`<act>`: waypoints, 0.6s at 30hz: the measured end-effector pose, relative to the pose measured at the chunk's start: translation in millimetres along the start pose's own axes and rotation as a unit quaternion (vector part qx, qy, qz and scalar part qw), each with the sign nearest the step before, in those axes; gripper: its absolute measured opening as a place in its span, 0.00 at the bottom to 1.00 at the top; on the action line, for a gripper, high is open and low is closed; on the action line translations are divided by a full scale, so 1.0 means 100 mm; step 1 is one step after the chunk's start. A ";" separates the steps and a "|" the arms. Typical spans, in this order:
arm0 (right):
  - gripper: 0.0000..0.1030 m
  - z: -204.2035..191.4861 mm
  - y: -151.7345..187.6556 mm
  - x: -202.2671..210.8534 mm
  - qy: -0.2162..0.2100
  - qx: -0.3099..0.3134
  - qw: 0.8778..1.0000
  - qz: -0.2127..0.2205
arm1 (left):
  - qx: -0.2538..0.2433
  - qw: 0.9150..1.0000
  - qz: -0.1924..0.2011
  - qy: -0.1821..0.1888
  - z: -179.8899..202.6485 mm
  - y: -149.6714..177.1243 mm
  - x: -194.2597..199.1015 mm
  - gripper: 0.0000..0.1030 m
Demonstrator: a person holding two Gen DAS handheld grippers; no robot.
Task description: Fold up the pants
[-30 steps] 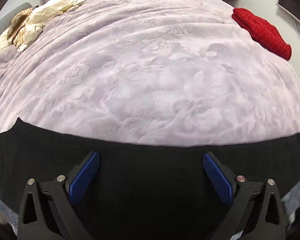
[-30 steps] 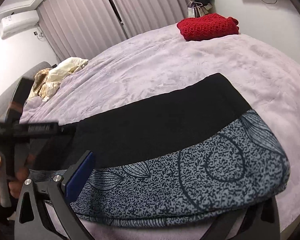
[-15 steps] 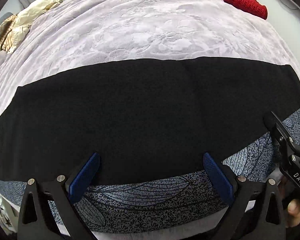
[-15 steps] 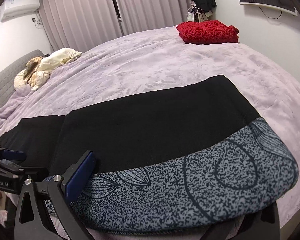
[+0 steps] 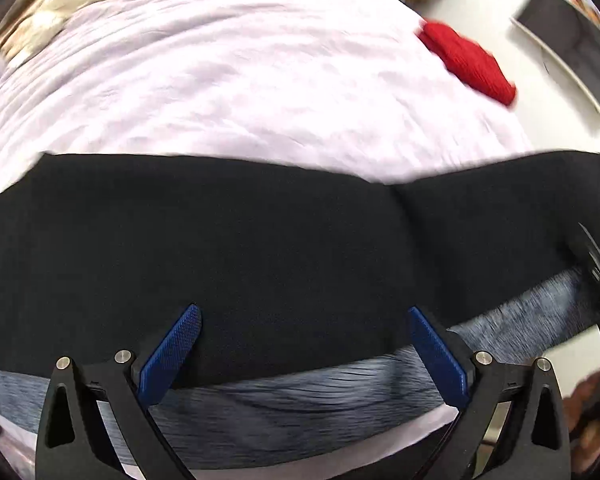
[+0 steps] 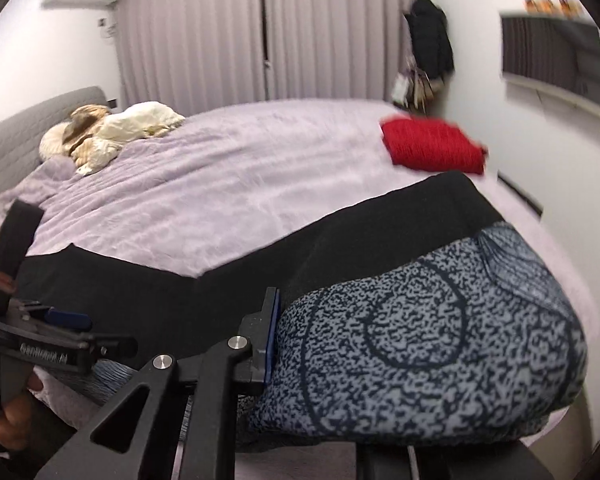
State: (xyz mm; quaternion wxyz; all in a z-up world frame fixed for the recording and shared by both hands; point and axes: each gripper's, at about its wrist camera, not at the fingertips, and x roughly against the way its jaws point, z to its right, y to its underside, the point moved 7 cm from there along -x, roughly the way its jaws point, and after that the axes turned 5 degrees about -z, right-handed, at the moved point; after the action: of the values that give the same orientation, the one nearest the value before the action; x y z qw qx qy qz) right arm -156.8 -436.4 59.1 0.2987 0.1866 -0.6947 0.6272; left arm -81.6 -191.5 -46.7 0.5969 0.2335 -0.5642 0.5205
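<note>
Across a lilac bed (image 6: 220, 200) lie the pants (image 6: 440, 340), black and speckled grey, along its near edge. Right tool (image 6: 274, 340) has just closed, clamped on their patterned end. Left tool (image 5: 304, 344) hangs over the black cloth, jaws apart. Red knit (image 6: 432, 148) sits far back.

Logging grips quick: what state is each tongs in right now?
Left tongs: open, holding nothing, above the pants.
Right tongs: just closed, pinching the pants' patterned edge.
</note>
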 end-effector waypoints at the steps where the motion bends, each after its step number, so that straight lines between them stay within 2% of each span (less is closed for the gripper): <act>1: 0.16 -0.13 -0.08 0.06 0.002 0.020 1.000 0.011 | 0.019 1.000 0.003 0.007 -0.17 -0.04 0.08 1.00; 3: 0.16 -0.43 -0.20 0.14 0.004 0.063 0.997 0.032 | 0.043 0.999 0.012 0.013 -0.41 -0.13 0.18 1.00; 6: 0.16 -0.87 -0.30 0.13 0.002 0.111 0.993 0.047 | 0.085 0.995 0.044 -0.016 -0.94 -0.22 0.43 1.00; 9: 0.16 -1.34 -0.34 0.07 -0.011 0.152 0.987 0.057 | 0.150 0.984 0.070 -0.069 -1.55 -0.23 0.65 1.00; 10: 0.16 -1.52 -0.33 0.03 -0.015 0.167 0.984 0.056 | 0.167 0.981 0.073 -0.071 -1.73 -0.19 0.70 1.00; 15: 0.16 -2.36 -0.15 -0.30 -0.016 0.220 0.975 0.022 | 0.222 0.971 0.064 -0.065 -2.22 -0.03 0.71 1.00; 18: 0.17 -2.85 0.19 -0.59 -0.009 0.274 0.961 -0.023 | 0.249 0.964 0.071 -0.065 -2.42 0.04 0.72 1.00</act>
State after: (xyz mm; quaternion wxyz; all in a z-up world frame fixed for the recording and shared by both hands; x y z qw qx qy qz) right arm -73.1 -160.3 16.9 0.2438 0.2831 -0.4942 0.7850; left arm 6.3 44.9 -43.6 0.4438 0.3675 -0.4695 0.6690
